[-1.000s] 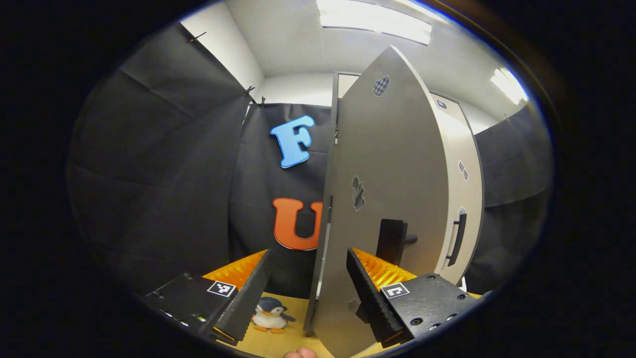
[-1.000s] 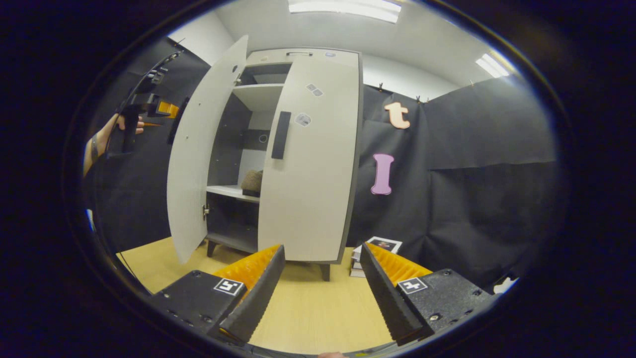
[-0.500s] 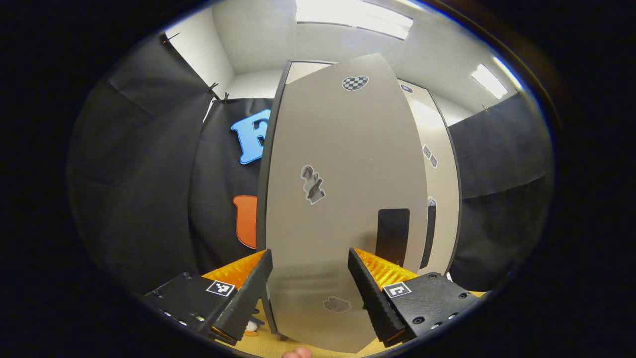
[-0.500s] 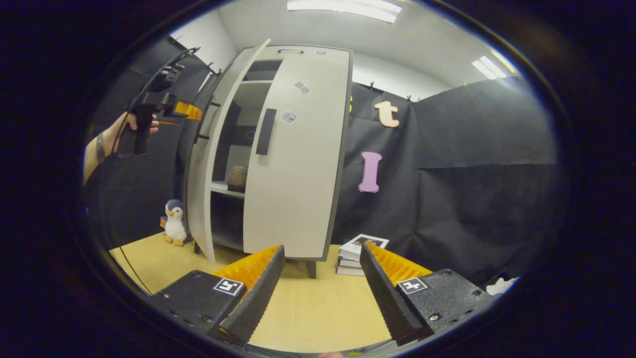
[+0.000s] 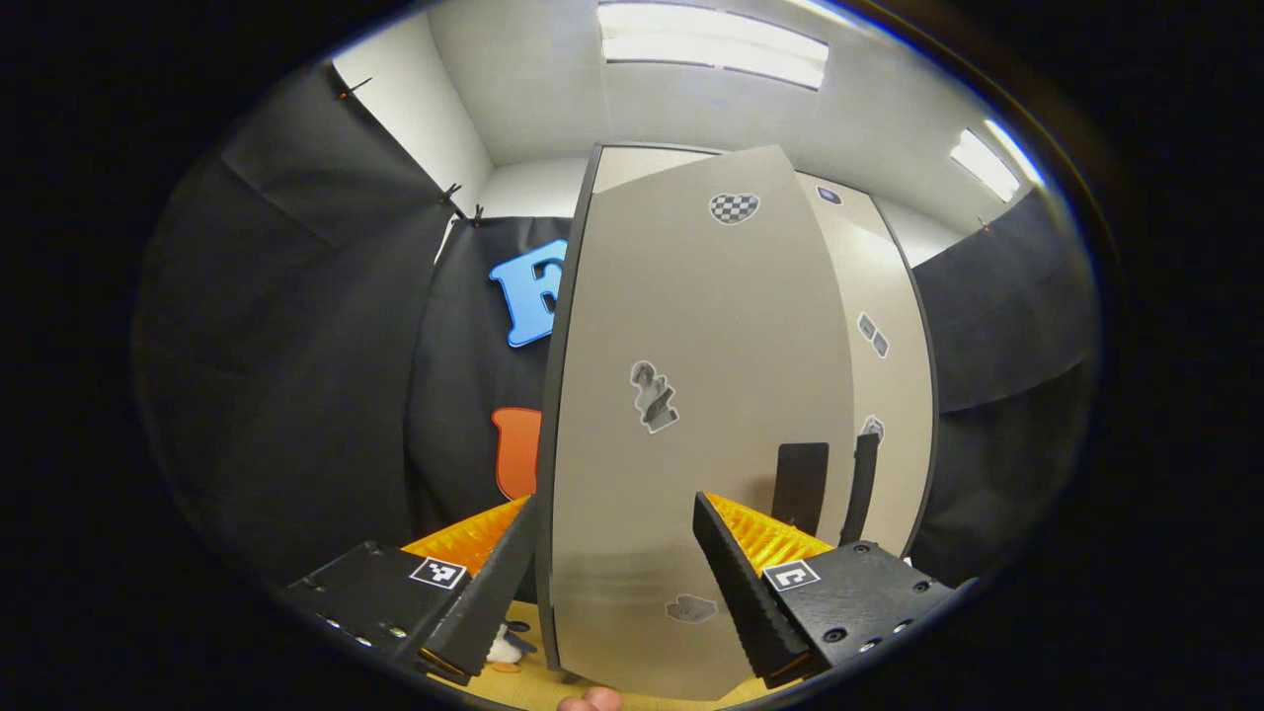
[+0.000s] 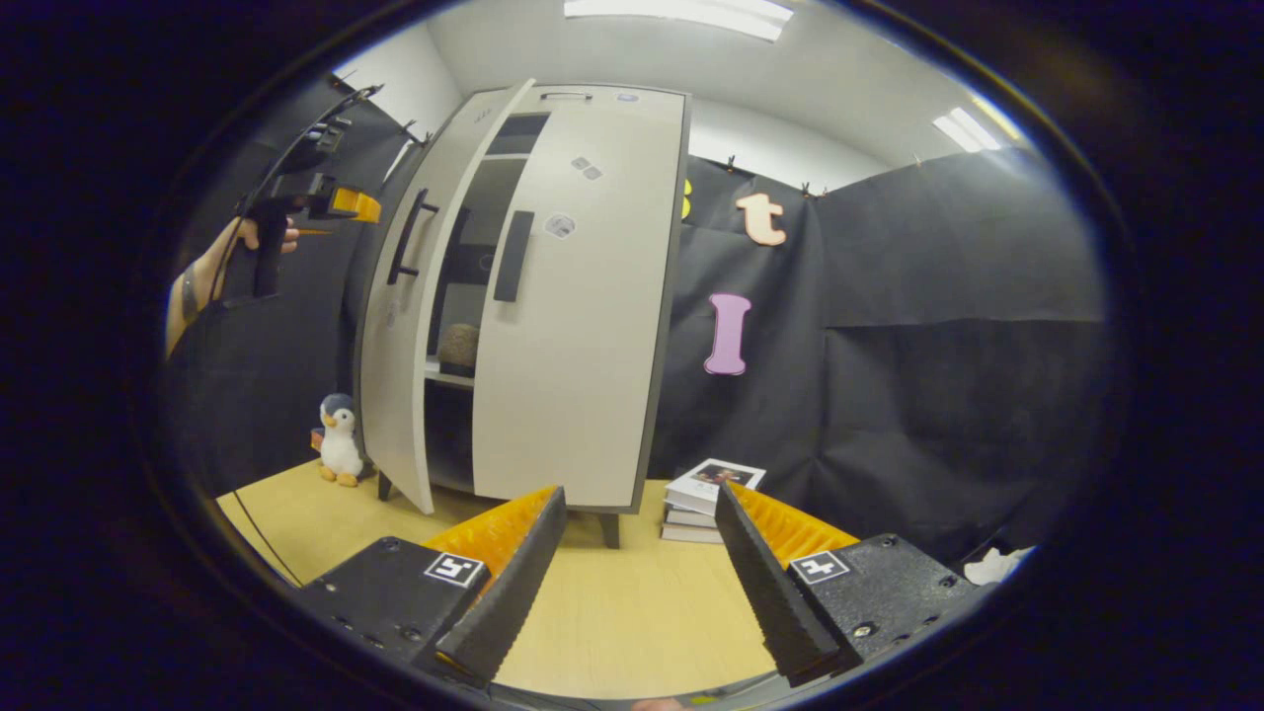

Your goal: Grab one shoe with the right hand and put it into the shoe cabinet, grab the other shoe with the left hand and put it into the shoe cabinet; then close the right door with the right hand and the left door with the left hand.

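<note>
Pale grey, the left door [image 6: 395, 326] is seen ajar, its long edge upright, a shoe [image 6: 457, 348] shelved behind it. The left gripper [image 5: 614, 583], spread, is faced flat-on at that door; the right gripper [image 6: 637, 583], spread, is held well back.

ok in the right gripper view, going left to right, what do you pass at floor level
plush penguin → left door, ajar → right door, shut → stack of books
</note>
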### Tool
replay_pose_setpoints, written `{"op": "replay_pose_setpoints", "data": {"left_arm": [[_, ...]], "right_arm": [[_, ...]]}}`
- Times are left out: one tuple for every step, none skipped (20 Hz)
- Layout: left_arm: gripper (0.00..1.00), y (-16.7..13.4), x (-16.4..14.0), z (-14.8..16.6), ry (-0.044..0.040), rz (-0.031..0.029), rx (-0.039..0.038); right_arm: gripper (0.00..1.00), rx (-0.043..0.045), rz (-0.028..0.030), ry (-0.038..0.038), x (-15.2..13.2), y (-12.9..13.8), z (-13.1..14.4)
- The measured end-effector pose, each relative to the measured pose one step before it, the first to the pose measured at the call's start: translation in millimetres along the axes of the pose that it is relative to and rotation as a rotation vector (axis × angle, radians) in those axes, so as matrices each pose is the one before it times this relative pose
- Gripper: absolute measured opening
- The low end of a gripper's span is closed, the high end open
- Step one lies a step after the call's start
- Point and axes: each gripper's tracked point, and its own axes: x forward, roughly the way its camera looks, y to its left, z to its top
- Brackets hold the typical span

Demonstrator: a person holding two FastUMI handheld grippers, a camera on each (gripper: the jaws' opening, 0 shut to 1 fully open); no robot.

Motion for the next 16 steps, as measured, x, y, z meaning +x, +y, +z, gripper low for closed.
{"op": "replay_pose_setpoints", "data": {"left_arm": [[0.93, -2.56, -9.22, 1.10, -0.00065, -0.00360, 0.01418], [0.93, -1.91, -10.46, 0.29, -0.00163, -0.00329, 0.01668], [0.93, -3.85, -12.03, -2.42, -0.00609, -0.00190, 0.01363], [0.93, -5.84, -13.53, -7.33, 0.00090, -0.00025, 0.01094], [0.94, -5.62, -12.63, -12.92, 0.01042, 0.00542, 0.00780], [0.94, -7.04, -12.25, -14.72, 0.01358, 0.00546, 0.00053], [0.94, -9.86, -12.08, -14.81, 0.01627, -0.00311, -0.00803], [0.93, -12.07, -11.36, -13.57, 0.01607, -0.00868, -0.00787], [0.94, -10.63, -9.36, -14.45, 0.01635, -0.00625, -0.00770], [0.94, -8.79, -9.17, -14.28, 0.01020, -0.00868, 0.00038], [0.94, -5.85, -6.98, -12.72, 0.01050, 0.00116, 0.00519], [0.95, -3.50, -5.77, -12.84, 0.01720, 0.00331, 0.00512], [0.96, -4.87, -3.71, -10.58, 0.02088, -0.00415, -0.00008], [0.96, -5.42, -4.65, -8.48, 0.01726, -0.00434, -0.00262], [0.96, -4.57, -3.94, -8.40, 0.01763, -0.00239, -0.00755], [0.96, -3.89, -3.82, -7.16, 0.01456, -0.00613, -0.00824]], "right_arm": [[0.98, 0.00535, 0.00632, -0.00297, 2.24, 0.55, 3.66], [0.98, 0.00823, 0.00995, -0.00716, 1.63, 2.37, 4.87], [0.98, 0.01247, 0.01112, -0.00742, 1.29, 2.71, 4.17], [0.98, 0.01521, 0.01339, -0.00107, 1.73, 4.12, 1.65], [0.95, 0.01391, 0.01221, 0.00147, 2.04, 2.85, -0.39], [0.95, 0.00875, 0.00496, 0.00115, 1.43, 2.40, -0.23], [0.95, 0.00237, 0.00275, 0.00161, 0.58, 0.33, 0.17], [0.98, -0.00198, 0.00252, 0.00309, -0.51, 1.18, -0.42], [0.98, -0.00363, 0.00374, 0.00390, 0.13, 1.93, -2.55], [0.95, -0.00322, 0.00575, 0.00622, -0.38, 2.04, -1.34], [0.98, -0.00199, 0.00665, 0.00388, 0.55, 1.25, -1.10], [0.95, -0.00282, 0.00327, 0.00323, -0.97, 0.65, -0.79], [0.95, -0.00234, 0.00152, 0.00007, -0.90, 0.81, -0.41], [0.98, -0.00075, -0.00190, -0.00025, -1.79, -0.54, -0.62], [0.94, 0.00128, -0.00049, 0.00115, 0.50, -0.47, -0.29], [0.98, 0.00345, -0.00345, 0.00169, -0.59, 0.55, -0.80]]}}
